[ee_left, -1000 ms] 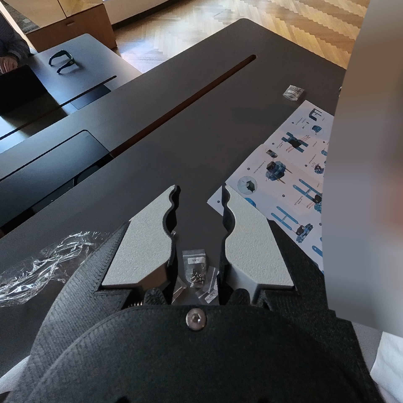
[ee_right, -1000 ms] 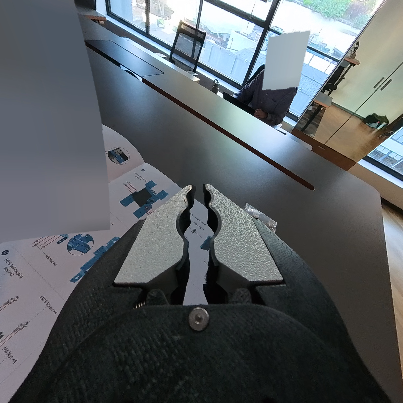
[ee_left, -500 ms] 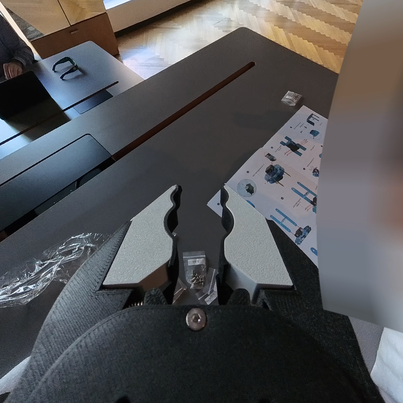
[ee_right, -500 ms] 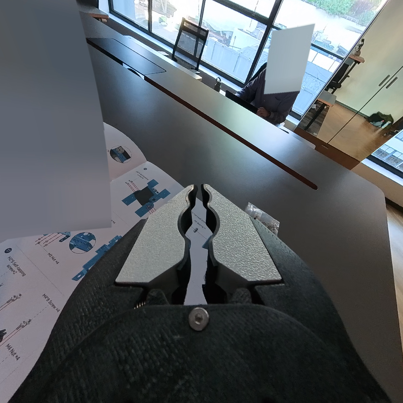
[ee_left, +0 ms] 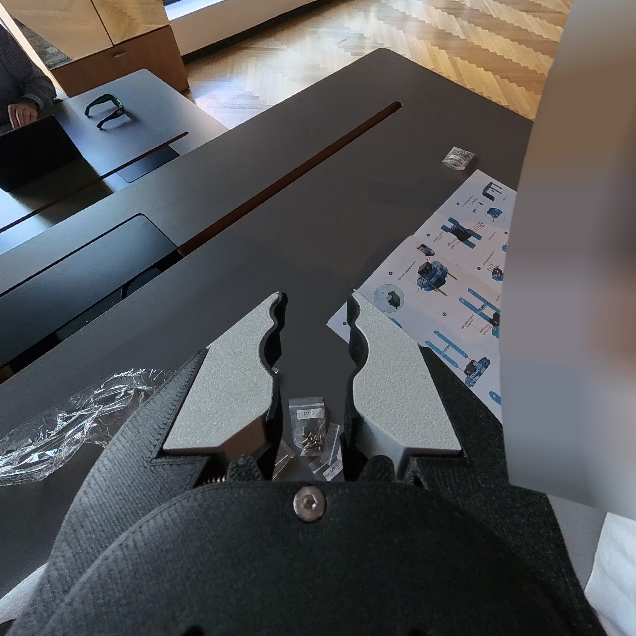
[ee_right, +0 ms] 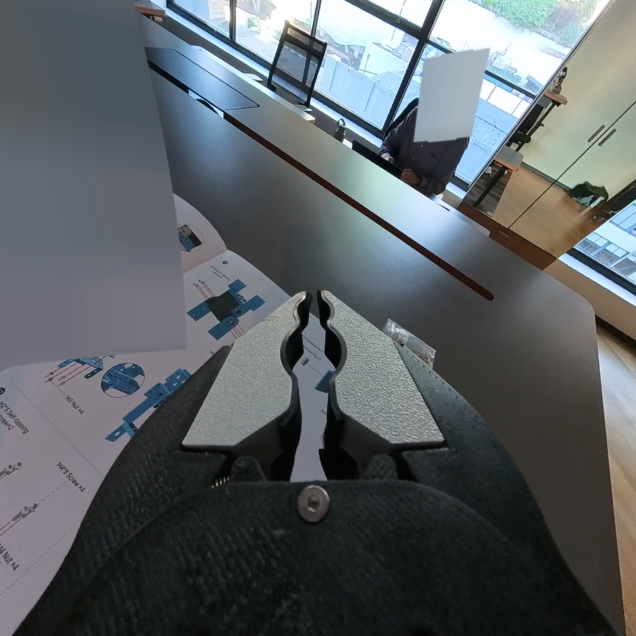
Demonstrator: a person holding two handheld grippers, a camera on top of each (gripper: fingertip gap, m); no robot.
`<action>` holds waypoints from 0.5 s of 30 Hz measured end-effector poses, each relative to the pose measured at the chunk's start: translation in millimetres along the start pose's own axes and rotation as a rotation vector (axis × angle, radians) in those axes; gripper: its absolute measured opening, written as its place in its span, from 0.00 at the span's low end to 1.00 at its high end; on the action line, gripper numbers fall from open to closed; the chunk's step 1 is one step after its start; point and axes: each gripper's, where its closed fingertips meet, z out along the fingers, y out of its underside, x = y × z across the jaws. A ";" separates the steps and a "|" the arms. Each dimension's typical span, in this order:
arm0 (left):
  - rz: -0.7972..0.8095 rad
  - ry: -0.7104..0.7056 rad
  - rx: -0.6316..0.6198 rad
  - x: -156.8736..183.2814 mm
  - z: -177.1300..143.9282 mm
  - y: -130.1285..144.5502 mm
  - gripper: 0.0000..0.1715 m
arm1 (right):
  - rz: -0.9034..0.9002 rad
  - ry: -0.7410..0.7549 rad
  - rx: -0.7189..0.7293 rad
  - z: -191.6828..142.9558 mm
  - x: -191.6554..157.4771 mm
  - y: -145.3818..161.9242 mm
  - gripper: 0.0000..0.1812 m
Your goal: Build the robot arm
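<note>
While both tools hang above the dark desk (ee_left: 241, 213), neither holds anything. The left tool (ee_left: 315, 299) stands with its jaws spread wide and empty. Directly beneath the gap, toward 6 o'clock, lie small clear bags (ee_left: 309, 433) with screws, flat on the desk and untouched; they are the nearest things to this tool. Crumpled clear wrap (ee_left: 62, 426) lies at 9 o'clock, well apart from the bags. A printed sheet (ee_left: 447, 285) with blue diagrams lies at 2 o'clock, its corner just beside the right finger tip. Another small bag (ee_left: 459, 158) sits far off at 1 o'clock near the sheet's far end.

The right tool (ee_right: 315, 297) has its jaws drawn nearly together, a thin slit remaining, nothing between them. It hangs over the sheet (ee_right: 220, 309), which runs from 9 o'clock under the fingers. A bag (ee_right: 407, 339) lies just beside the right finger at 2 o'clock, partly hidden. A person sits at the far desk at 1 o'clock, well clear.

Risks, as judged: the bags are thin, slick and overlapping, so a pinch may take several at once or slide off; pressing down could scrape the desk. The loose sheet could drag under a finger and shift the bag beside it.
</note>
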 end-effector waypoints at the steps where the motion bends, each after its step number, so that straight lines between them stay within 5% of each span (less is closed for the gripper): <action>1: 0.000 -0.001 0.000 0.3 -0.2 -0.3 0.20 | -0.002 0.001 -0.001 0.0 0.0 -0.1 0.02; 15: 0.014 -0.001 0.022 8.0 1.7 -6.4 0.19 | -0.024 -0.001 -0.004 -0.3 -3.6 -3.9 0.02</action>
